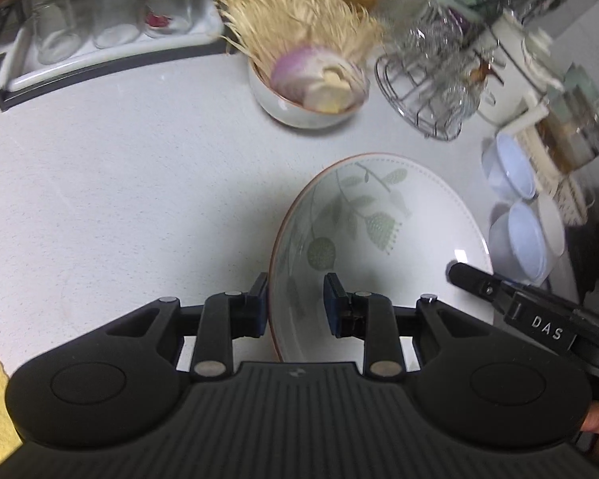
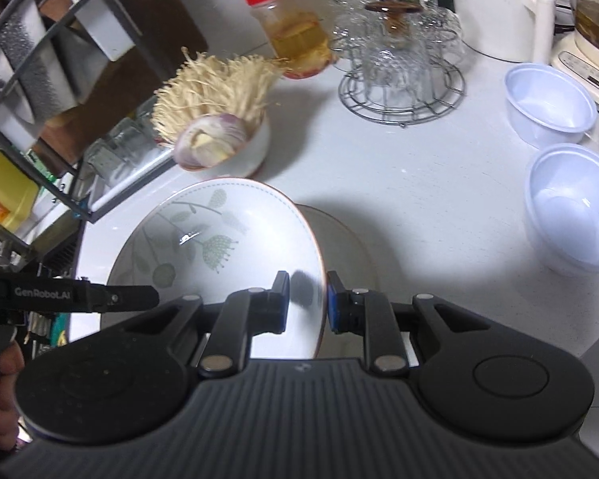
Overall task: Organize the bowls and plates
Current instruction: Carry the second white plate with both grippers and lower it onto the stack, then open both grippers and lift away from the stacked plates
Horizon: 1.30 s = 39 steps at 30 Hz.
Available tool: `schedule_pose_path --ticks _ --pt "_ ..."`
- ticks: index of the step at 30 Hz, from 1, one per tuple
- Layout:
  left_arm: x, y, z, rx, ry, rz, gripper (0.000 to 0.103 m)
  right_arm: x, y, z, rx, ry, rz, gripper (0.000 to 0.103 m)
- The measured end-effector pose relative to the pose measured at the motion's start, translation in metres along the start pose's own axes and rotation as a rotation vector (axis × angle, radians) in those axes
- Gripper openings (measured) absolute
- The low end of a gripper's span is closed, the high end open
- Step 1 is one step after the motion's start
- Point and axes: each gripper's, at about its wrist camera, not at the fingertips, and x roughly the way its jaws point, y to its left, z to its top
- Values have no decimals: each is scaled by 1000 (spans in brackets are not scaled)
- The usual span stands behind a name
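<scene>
We've got the plate (image 1: pixel 379 239) pinched on opposite rims: left gripper (image 1: pixel 295 305) and right gripper (image 2: pixel 307 303) each clamped on it. It's tilted, face up, lower centre in both views, above the counter (image 1: pixel 119 199).

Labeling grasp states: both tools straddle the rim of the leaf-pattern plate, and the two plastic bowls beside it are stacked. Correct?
Not quite. The plastic bowls sit side by side on the counter, not stacked, as the right wrist view shows. The rest holds: the left tool and right tool each straddle the rim of the leaf-pattern plate.
</scene>
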Motion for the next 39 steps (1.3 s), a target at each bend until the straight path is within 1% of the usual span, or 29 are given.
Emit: schedule_pose_path --ticks 5,9,11,14,18,19,21,27,28,30,34,36,37,38,39 --pt "16 -14 5 34 34 40 32 3 -10 -3 -2 -20 -14 22" --pt "20 -24 10 84 24 75 32 7 -18 -6 9 -24 -16 22" --pt "22 -27 12 81 21 80 32 9 -21 -8 14 -25 -16 22" --pt "24 -30 15 94 11 109 33 12 -24 -10 29 -24 5 22" --pt "26 -26 17 58 24 124 35 15 -22 -12 25 -8 1 22" --pt "26 -24 16 47 23 129 35 15 -21 -12 26 -4 2 24" --pt "23 -22 15 34 12 112 35 12 -23 -12 42 -17 8 24" --pt "12 -29 17 32 -19 84 35 6 -24 -6 42 -2 4 24" --pt "10 -32 17 36 -25 83 35 4 -23 -4 41 2 -6 24" --pt "4 -37 17 42 -42 80 35 -3 -20 0 20 -13 -65 26" --pt "-10 -43 16 22 -83 66 35 -22 -18 13 -3 -45 -71 37" --pt "-20 -48 15 34 -107 70 35 -35 -13 23 -39 -63 -74 38" --pt "-26 -51 15 38 -118 71 35 -42 -10 28 -60 -69 -73 42" --pt "-33 -55 14 38 -128 71 35 -50 -8 33 -83 -73 -71 53" --pt "-40 -58 14 40 -140 68 35 -59 -5 38 -104 -78 -71 59"
